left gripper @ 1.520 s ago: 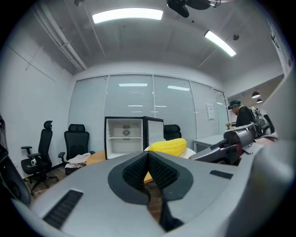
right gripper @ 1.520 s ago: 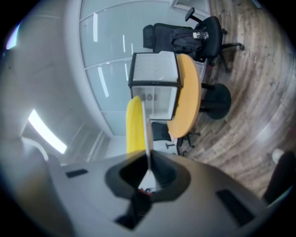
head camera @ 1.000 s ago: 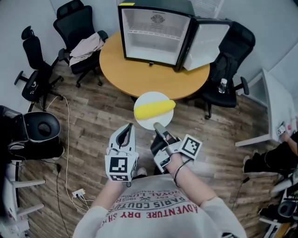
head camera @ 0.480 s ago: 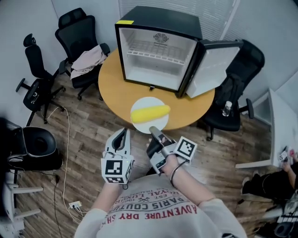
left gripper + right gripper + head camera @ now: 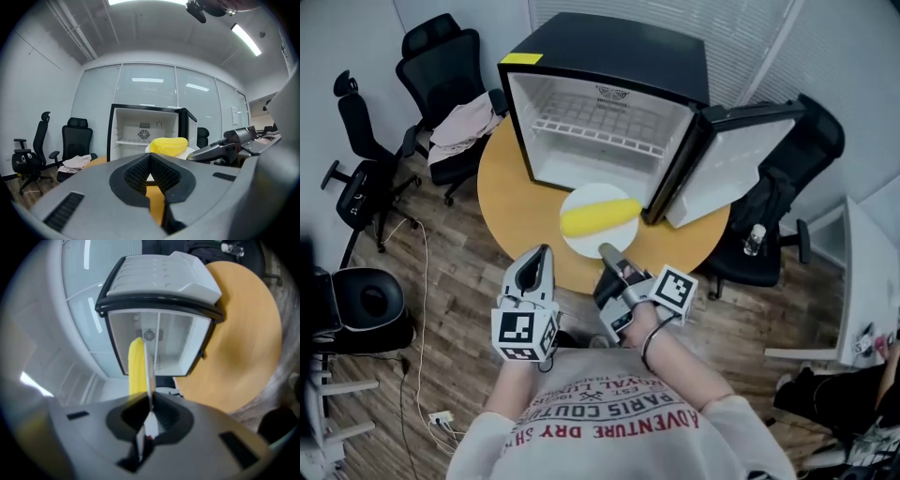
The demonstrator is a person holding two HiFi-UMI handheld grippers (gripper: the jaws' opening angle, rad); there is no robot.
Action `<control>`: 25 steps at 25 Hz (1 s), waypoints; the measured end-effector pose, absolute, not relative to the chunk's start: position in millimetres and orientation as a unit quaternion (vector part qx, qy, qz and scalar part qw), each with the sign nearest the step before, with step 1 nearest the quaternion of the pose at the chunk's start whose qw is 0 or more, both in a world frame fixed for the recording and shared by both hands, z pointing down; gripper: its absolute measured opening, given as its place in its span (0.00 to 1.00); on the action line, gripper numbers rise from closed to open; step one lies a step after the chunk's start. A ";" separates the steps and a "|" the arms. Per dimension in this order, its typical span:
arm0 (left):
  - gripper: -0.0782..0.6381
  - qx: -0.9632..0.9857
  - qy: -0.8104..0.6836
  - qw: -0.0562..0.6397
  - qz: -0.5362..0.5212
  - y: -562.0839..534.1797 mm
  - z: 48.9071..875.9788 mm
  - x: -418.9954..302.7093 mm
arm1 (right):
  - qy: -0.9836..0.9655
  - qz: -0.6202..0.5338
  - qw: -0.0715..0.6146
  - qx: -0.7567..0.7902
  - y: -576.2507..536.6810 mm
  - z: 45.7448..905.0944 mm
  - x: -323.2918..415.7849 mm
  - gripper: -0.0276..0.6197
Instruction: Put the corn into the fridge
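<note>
In the head view the corn (image 5: 600,217) lies crosswise on a white plate (image 5: 581,246), held over the near edge of the round table (image 5: 511,202), with the open fridge (image 5: 600,56) at 12 o'clock from it. The right gripper (image 5: 609,253) has its jaws closed on the plate's rim at 6 o'clock. The left gripper (image 5: 542,255), at 9 o'clock from the right one, is pinched together and carries nothing. In the left gripper view its jaws meet with nothing between them, and the cob (image 5: 168,145) shows at 12 o'clock above them. In the right gripper view the plate (image 5: 149,376) runs edge-on out of the clamped jaws, with the cob at 11 o'clock beside it. The corn looks stiff, light and round, so it would likely roll if the plate tips. A one-sided rim grip leaves the far edge free to sag. Keeping the plate level seems wise, or else taking the cob across its middle.
</note>
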State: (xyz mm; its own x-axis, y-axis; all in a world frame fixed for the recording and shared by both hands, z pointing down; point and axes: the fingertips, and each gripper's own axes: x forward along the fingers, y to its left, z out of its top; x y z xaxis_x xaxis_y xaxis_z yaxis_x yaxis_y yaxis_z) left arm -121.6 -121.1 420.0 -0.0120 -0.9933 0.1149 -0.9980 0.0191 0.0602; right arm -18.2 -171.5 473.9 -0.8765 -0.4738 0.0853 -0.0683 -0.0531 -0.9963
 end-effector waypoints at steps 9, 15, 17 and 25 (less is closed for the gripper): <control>0.14 0.736 -0.673 0.061 0.034 -203.0 422.4 -158.8 | 0.655 -0.699 0.183 -0.220 -237.9 472.8 -56.1 0.10; 0.14 0.771 -0.632 0.060 0.040 -263.1 414.8 -191.4 | 0.637 -0.692 0.223 -0.257 -286.1 469.2 -86.1 0.10; 0.14 0.780 -0.621 0.058 0.040 -280.3 412.7 -200.0 | 0.633 -0.687 0.232 -0.269 -300.1 467.8 -94.1 0.10; 0.14 0.811 -0.580 0.054 0.049 -331.0 418.5 -215.9 | 0.605 -0.681 0.261 -0.319 -342.3 476.2 -109.6 0.10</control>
